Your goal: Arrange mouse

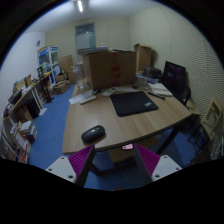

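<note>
A dark grey computer mouse point(93, 132) lies on the wooden table point(150, 122) near its front edge, ahead of my left finger and above it in the view. A black mouse pad point(133, 103) lies further back on the table, to the right of the mouse. My gripper point(113, 162) is open and empty, its two purple-padded fingers point(81, 161) spread wide in front of and below the table's front edge. Nothing stands between the fingers.
A large cardboard box point(108, 68) stands at the back of the table. A monitor point(175, 79) and papers point(158, 90) are at the right. Shelves with clutter point(25, 105) line the left wall. Blue floor point(50, 135) lies left of the table.
</note>
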A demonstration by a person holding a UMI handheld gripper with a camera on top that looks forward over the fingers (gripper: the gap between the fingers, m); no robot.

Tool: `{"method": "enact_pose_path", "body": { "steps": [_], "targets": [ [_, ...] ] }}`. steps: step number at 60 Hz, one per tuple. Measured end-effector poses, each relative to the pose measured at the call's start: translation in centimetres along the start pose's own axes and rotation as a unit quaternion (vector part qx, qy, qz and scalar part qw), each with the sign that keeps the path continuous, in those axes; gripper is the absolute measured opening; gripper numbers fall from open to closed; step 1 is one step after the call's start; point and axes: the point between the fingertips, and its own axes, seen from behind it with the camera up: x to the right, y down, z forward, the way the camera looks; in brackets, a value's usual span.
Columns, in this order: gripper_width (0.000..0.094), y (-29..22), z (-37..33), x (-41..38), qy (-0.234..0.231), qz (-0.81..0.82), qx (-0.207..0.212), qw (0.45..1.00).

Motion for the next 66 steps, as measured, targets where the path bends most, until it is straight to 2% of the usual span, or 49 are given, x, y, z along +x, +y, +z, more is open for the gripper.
{"method": "enact_pose_path", "body": {
  "steps": [15,23,30,34,35,51,57,60,61,66],
  "targets": [
    [0.0798,2.6,4.5,-6.7,-0.078,-0.007,-0.025,0.997],
    [0.0797,3.3,8.5,-9.9,-0.098,-0.039,-0.030,0.994],
    [0.0797,3.7,11.5,-11.3,-0.101,-0.059,-0.022,0.993],
    [0.0799,4.2,13.2,-10.8,-0.086,-0.066,-0.026,0.994],
    [0.0793,3.6,13.5,-10.8,-0.082,-0.069,-0.011,0.994],
    [0.0792,-0.3,18.5,-11.9,-0.070,-0.073,0.028,0.994],
    [0.0753,-1.7,20.1,-12.7,-0.067,-0.072,0.039,0.994],
    [0.0588,-2.1,20.6,-12.9,-0.067,-0.072,0.043,0.994],
    [0.0506,-2.1,20.6,-13.0,-0.067,-0.073,0.045,0.994],
    [0.0472,-1.9,20.5,-13.0,-0.056,-0.086,0.049,0.994]
  ]
}}
